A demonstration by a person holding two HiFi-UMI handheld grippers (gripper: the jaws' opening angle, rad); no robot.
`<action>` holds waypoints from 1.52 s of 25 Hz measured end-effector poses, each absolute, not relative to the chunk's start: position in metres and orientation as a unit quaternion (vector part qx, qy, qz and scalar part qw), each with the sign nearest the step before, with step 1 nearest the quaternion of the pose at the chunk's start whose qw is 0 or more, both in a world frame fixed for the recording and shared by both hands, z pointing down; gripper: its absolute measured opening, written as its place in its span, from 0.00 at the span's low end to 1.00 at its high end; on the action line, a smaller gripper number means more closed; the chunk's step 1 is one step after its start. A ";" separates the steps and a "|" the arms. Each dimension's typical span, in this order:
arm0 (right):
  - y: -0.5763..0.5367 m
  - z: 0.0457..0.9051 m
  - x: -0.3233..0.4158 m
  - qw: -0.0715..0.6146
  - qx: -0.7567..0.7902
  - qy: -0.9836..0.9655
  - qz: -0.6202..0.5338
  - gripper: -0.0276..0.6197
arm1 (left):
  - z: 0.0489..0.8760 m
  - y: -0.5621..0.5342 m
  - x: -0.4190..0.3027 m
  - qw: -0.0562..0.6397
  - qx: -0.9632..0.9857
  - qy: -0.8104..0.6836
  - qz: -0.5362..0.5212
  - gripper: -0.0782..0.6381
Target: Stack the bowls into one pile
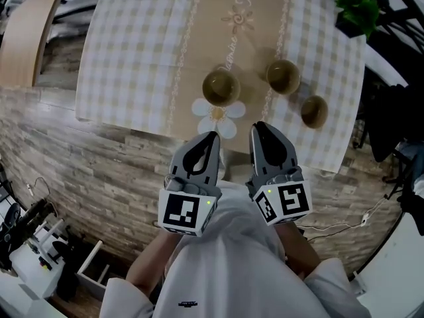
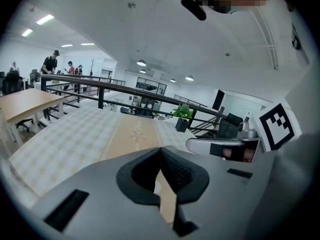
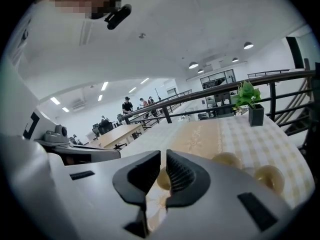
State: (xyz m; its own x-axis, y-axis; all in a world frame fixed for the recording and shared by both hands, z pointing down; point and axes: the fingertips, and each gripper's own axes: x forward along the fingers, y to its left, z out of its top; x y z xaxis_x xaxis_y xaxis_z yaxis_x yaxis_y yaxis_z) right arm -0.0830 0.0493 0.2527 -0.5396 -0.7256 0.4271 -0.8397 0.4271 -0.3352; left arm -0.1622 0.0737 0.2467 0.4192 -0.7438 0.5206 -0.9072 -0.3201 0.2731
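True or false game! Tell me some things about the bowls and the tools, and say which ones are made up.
1. A left bowl, a middle bowl and a right bowl sit on the tablecloth. True.
2. The bowls are stacked in one pile. False: all three stand apart.
3. The left tool holds a bowl. False: its jaws are together on nothing.
4. A potted plant stands at a corner of the table. True.

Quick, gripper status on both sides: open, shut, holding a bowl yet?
Left gripper: shut, nothing between the jaws.
Right gripper: shut, nothing held.
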 end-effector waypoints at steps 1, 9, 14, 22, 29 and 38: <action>0.047 0.256 -0.083 0.113 0.467 -0.837 0.262 0.10 | 0.250 0.071 -0.163 0.272 0.797 -0.518 0.151 0.14; 0.029 0.294 -0.087 0.136 0.476 -0.823 0.279 0.10 | 0.282 0.052 -0.169 0.293 0.785 -0.523 0.155 0.14; 0.018 0.321 -0.088 0.144 0.481 -0.815 0.289 0.10 | 0.299 0.032 -0.171 0.291 0.781 -0.536 0.132 0.14; 0.004 0.364 -0.092 0.152 0.499 -0.791 0.318 0.10 | 0.334 0.027 -0.172 0.307 0.778 -0.527 0.153 0.14; -0.008 0.398 -0.099 0.163 0.512 -0.768 0.347 0.10 | 0.363 0.017 -0.177 0.314 0.777 -0.517 0.173 0.14; -0.020 0.437 -0.102 0.176 0.537 -0.733 0.379 0.10 | 0.385 -0.001 -0.185 0.331 0.775 -0.508 0.179 0.14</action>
State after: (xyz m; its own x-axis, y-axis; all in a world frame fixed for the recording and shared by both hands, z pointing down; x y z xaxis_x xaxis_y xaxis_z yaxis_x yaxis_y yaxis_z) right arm -0.1025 -0.0202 0.4368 -0.3621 -0.6534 0.6648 -0.9201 0.1366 -0.3670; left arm -0.1853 -0.0006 0.3847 0.4207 -0.6684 0.6134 -0.9054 -0.2664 0.3307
